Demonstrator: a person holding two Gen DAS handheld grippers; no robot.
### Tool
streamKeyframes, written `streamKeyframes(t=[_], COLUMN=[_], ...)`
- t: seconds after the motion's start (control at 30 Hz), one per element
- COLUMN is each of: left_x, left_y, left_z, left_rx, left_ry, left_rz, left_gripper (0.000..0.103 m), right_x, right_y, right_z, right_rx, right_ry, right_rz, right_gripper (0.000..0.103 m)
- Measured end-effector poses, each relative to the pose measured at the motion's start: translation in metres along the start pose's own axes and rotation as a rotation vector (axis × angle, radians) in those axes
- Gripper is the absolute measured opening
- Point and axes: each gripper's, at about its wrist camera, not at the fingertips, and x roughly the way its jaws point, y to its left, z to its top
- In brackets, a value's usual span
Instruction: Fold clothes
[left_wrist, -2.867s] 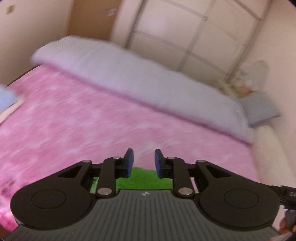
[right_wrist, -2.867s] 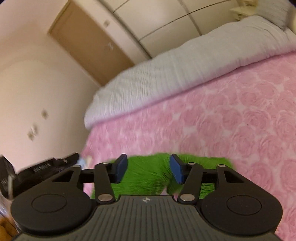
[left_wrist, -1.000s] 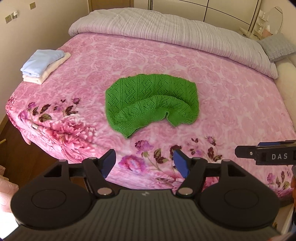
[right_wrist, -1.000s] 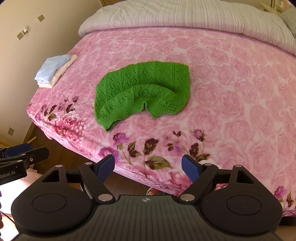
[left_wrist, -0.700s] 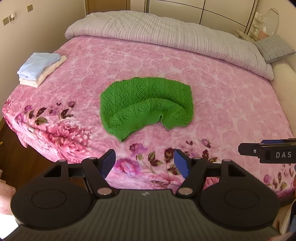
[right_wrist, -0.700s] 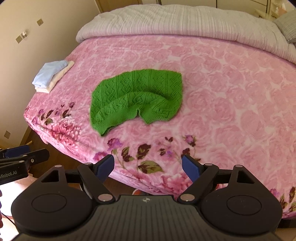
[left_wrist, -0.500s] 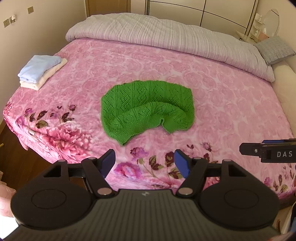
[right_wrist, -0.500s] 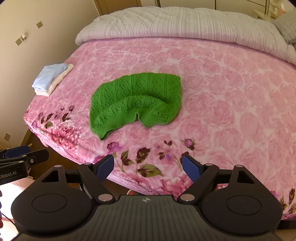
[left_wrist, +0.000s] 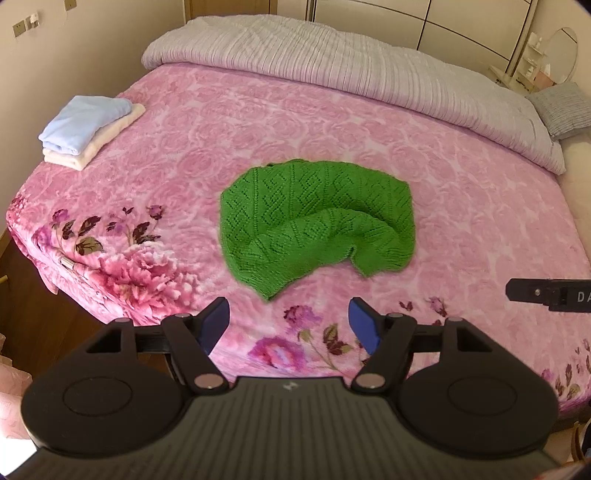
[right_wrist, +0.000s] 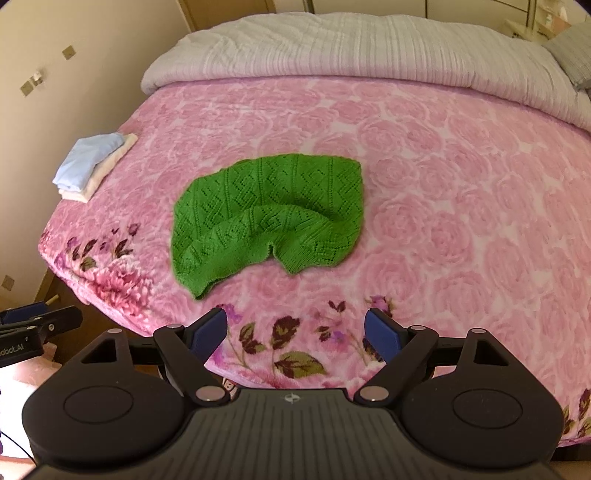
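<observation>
A green knitted garment (left_wrist: 314, 221) (right_wrist: 266, 214) lies bunched on the pink floral bedspread (left_wrist: 461, 206) (right_wrist: 461, 192), its near edge folded over with a notch in it. My left gripper (left_wrist: 290, 325) is open and empty, hovering above the bed's near edge, short of the garment. My right gripper (right_wrist: 295, 330) is also open and empty, held back over the same near edge. Each gripper's tip shows at the side of the other's view.
Two folded garments, light blue on cream (left_wrist: 88, 129) (right_wrist: 92, 164), are stacked at the bed's left edge. A grey striped duvet (left_wrist: 351, 62) runs along the far side, with a grey pillow (left_wrist: 561, 107) at right. Wooden floor (left_wrist: 33, 314) lies left of the bed.
Both grippers have opened and pulled back from the green garment, which now lies free on the bed. Over the last second both views have drifted slightly closer.
</observation>
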Motion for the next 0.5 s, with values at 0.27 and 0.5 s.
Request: streamKeyframes(t=[0.27, 0.5], left_x=[0.044, 0.094], left_y=[0.067, 0.129], left_z=[0.039, 0.078], left_rx=[0.0, 0.05], left_ry=[0.044, 0.129], left_rz=[-0.048, -0.08], left_gripper=[0.067, 0.067], right_x=[0.049, 0.101], right_y=[0.03, 0.074], right_z=[0.025, 0.048], right_rx=[0.053, 0.124], right_ry=[0.048, 0.114], right_rz=[-0.046, -0.11], right_gripper=[0.085, 0.084])
